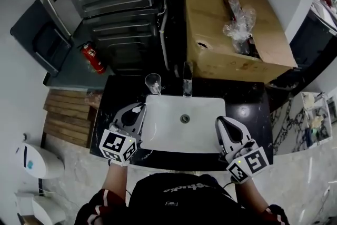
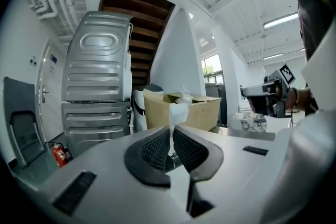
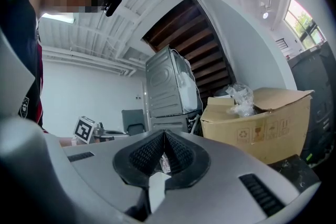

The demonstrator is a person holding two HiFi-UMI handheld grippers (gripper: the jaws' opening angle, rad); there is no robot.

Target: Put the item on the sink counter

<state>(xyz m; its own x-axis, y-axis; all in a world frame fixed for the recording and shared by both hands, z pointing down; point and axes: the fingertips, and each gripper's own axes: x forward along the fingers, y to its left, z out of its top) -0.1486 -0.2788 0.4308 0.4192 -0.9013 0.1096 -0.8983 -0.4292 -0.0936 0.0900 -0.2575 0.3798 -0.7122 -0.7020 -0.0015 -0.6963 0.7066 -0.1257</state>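
Left tool [image 1: 140, 108] pinching thin white item [image 2: 178, 112]; right tool [image 1: 219, 120] closed. Black surface [image 1: 247, 105], white sink [image 1: 168, 137] between tools, cardboard box [image 1: 221, 45] beyond.

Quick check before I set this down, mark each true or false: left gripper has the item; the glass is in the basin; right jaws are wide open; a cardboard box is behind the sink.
1. The left gripper is clamped on a thin white item. True.
2. The clear glass stands in the basin. False: it stands on the black counter, left of the faucet.
3. The right gripper has its jaws wide open. False: they are together.
4. An open cardboard box sits behind the sink. True.
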